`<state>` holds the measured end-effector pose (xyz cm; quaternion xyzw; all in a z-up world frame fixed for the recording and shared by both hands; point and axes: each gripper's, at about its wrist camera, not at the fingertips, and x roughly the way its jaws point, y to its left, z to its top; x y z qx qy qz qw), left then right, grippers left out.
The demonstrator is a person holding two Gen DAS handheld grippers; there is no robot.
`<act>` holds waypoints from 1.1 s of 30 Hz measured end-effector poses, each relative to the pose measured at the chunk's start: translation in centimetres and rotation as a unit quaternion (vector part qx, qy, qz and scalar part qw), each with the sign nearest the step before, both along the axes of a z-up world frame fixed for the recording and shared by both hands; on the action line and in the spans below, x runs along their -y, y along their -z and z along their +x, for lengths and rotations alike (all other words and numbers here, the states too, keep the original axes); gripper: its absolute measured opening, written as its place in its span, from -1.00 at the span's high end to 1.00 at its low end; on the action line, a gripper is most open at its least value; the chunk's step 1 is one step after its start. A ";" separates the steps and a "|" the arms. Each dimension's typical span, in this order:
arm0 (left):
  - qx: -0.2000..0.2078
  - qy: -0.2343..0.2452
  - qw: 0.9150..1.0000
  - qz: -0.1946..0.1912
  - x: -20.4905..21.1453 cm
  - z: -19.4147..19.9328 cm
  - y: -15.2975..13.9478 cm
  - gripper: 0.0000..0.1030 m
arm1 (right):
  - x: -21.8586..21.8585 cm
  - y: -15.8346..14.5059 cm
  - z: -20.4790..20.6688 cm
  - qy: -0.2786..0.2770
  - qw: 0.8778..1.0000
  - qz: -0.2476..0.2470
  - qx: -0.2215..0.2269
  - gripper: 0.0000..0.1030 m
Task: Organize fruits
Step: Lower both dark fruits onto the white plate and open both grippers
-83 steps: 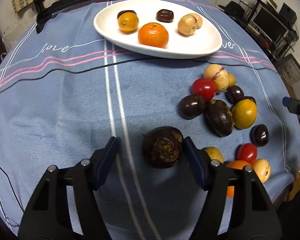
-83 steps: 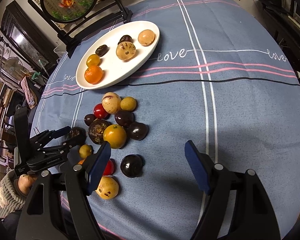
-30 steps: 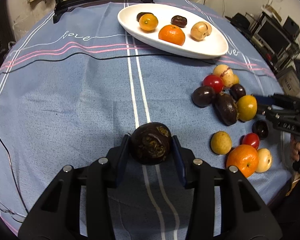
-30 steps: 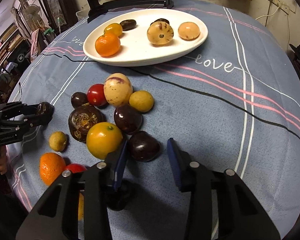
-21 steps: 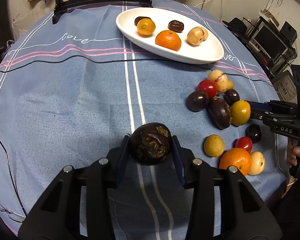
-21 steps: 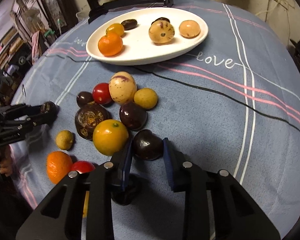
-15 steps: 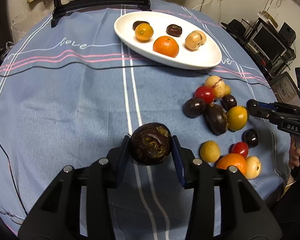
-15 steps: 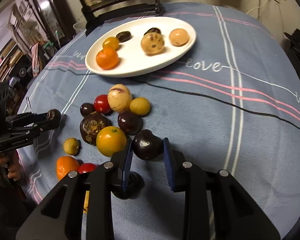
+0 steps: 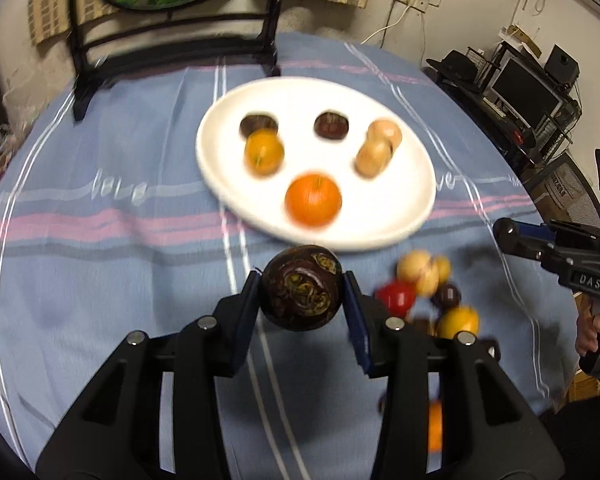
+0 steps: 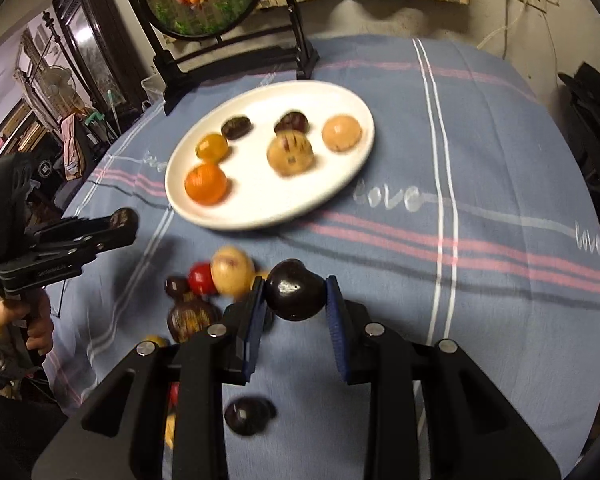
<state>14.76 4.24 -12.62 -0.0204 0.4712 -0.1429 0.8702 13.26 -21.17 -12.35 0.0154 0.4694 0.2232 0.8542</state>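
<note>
The left gripper [image 9: 302, 296] is clamping a wrinkled dark fruit [image 9: 301, 288] above the cloth [image 9: 100, 280], with the plate [image 9: 400, 216] lying just ahead. The right gripper [image 10: 296, 296] is pinching a smooth dark fruit [image 10: 296, 290], and here the plate [image 10: 340, 184] is sitting farther ahead and to its left, so the left hand is looking nearer.

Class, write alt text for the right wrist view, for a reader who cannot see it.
The right gripper holds a dark glossy fruit above a blue striped tablecloth. Beyond it, a white plate carries six fruits; more lie loose at left, near the left gripper.
</note>
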 end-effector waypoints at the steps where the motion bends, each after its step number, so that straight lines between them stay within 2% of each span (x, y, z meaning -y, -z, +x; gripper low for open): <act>1: 0.003 0.004 1.000 0.001 0.3 0.9 -0.3 0.19 | -0.5 -0.3 0.9 -0.004 1.000 0.002 0.003 0.41; 7: 0.019 0.034 0.999 0.005 3.1 7.1 -1.6 0.19 | -3.0 -0.4 5.0 -0.030 0.999 0.012 0.003 0.41; 13: 0.000 0.041 0.999 0.003 4.9 12.0 0.4 0.18 | -5.4 1.4 7.7 -0.051 0.998 0.017 -0.015 0.41; 19: -0.020 0.038 0.999 0.005 5.3 14.0 2.6 0.15 | -6.9 3.1 8.9 -0.067 0.997 0.015 -0.039 0.39; 21: -0.019 0.030 0.999 -0.002 4.8 14.1 2.7 -0.04 | -7.1 3.2 9.1 -0.057 0.997 0.009 -0.045 0.38; 26: -0.001 0.011 1.000 -0.011 3.6 13.3 0.9 -0.20 | -6.8 2.6 8.4 -0.051 0.998 0.006 -0.037 0.38; 27: 0.001 0.006 1.000 -0.014 3.2 12.9 0.6 -0.25 | -6.7 2.5 8.2 -0.049 0.998 0.006 -0.035 0.31; 28: 0.003 -0.001 1.000 -0.020 2.7 12.3 0.1 -0.27 | -6.6 2.3 8.0 -0.042 0.999 0.002 -0.032 0.14; 29: 0.003 -0.004 1.000 -0.024 2.4 11.7 -0.2 -0.29 | -6.5 2.1 7.9 -0.036 0.999 -0.004 -0.025 -0.31; 33: 0.006 -0.020 1.000 -0.021 1.0 8.4 -1.1 -0.36 | -6.2 0.8 7.1 -0.036 0.999 -0.006 0.006 -0.35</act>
